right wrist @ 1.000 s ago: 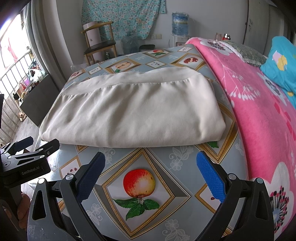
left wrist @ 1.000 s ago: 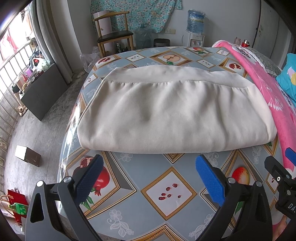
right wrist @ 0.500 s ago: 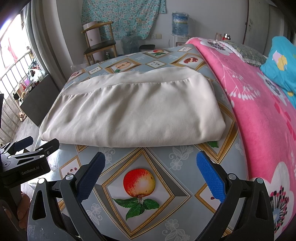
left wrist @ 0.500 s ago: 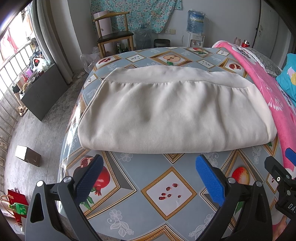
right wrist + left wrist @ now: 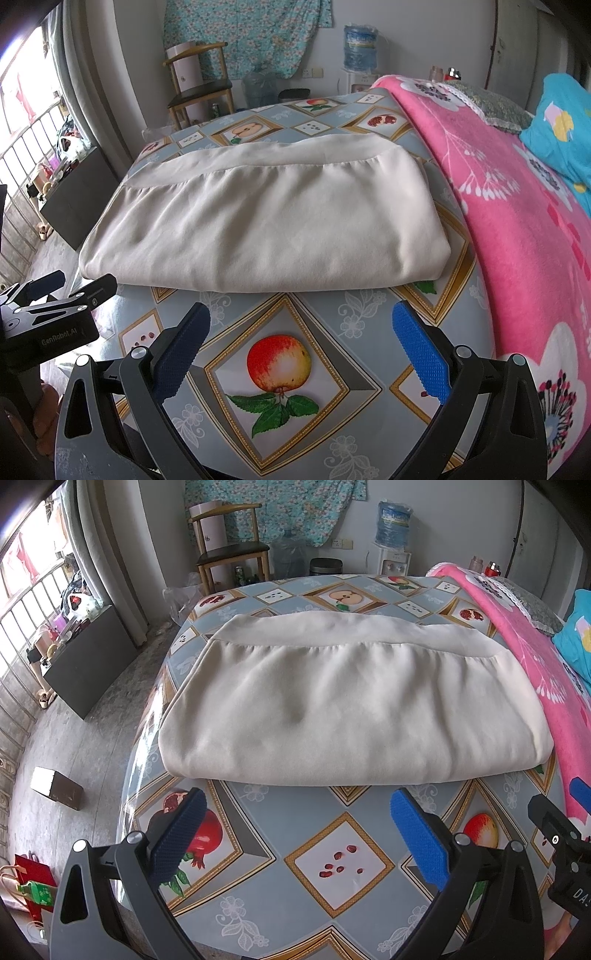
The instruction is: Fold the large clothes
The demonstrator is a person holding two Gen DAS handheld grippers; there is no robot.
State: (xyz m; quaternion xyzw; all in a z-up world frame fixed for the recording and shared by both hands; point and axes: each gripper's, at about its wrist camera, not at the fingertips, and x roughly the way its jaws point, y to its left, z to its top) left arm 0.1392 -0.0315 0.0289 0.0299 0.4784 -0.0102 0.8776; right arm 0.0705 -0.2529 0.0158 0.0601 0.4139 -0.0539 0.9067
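From my left gripper [image 5: 295,834], spread wide and empty, the folded cream garment [image 5: 354,705] lies straight ahead on the tablecloth [image 5: 295,819], stretched side to side.

From my right gripper [image 5: 299,349], also wide and empty, it sits ahead, slightly left.

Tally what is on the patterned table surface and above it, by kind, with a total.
Cream folded garment: 1
Pink flowered blanket: 1
Hand-held grippers, both open and empty: 2, left hand-held gripper and right hand-held gripper
Total: 4
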